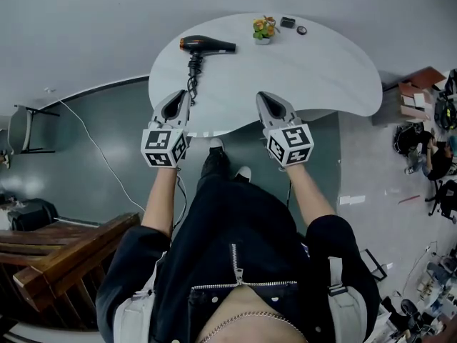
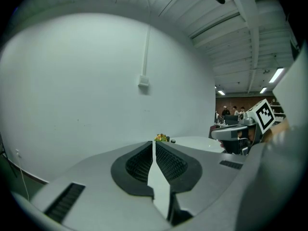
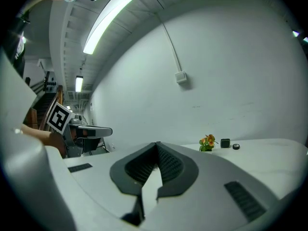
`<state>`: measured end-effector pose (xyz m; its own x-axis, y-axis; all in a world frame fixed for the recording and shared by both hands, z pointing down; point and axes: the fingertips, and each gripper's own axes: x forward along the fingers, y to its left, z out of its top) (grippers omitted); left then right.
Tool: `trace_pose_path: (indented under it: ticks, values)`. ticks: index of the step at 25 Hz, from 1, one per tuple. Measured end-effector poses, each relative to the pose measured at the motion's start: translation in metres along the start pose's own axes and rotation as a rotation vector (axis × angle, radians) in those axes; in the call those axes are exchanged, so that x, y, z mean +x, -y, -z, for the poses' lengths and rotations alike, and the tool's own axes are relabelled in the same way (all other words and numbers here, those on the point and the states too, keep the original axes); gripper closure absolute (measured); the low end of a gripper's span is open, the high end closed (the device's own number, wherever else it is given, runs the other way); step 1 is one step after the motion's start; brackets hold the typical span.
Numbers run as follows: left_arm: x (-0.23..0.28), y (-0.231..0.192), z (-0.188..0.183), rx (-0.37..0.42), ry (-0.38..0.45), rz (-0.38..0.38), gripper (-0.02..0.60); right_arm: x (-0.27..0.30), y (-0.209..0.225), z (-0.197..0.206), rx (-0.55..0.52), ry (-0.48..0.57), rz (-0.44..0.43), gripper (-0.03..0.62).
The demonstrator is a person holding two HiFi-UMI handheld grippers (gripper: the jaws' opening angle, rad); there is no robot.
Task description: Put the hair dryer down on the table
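Note:
The black hair dryer (image 1: 207,45) with an orange back end lies on its side at the far left of the white table (image 1: 321,70). Its dark cord (image 1: 193,73) trails toward the table's near edge. My left gripper (image 1: 184,95) hangs over that near edge, just by the cord's end, jaws shut and empty. My right gripper (image 1: 263,96) is level with it further right, also shut with nothing held. In the left gripper view the jaws (image 2: 154,144) meet at the tip. The right gripper view shows its jaws (image 3: 157,145) closed too. The dryer is in neither gripper view.
A small pot of orange flowers (image 1: 263,29), a black box (image 1: 288,22) and a small round item (image 1: 301,30) stand at the table's far edge. Wooden furniture (image 1: 57,252) stands on the floor at lower left, a white cable (image 1: 93,145) crosses the floor, and clutter (image 1: 428,148) lies to the right.

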<state>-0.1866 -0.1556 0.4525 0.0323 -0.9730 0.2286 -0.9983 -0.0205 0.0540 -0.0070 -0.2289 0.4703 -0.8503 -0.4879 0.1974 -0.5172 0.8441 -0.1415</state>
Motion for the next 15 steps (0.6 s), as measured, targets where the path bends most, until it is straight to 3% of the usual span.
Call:
trace_pose_path:
  ticks: [15]
  values:
    - [0.001, 0.016, -0.007, 0.021, 0.013, 0.037, 0.546, -0.009, -0.01, 0.002, 0.014, 0.016, -0.031, 0.595]
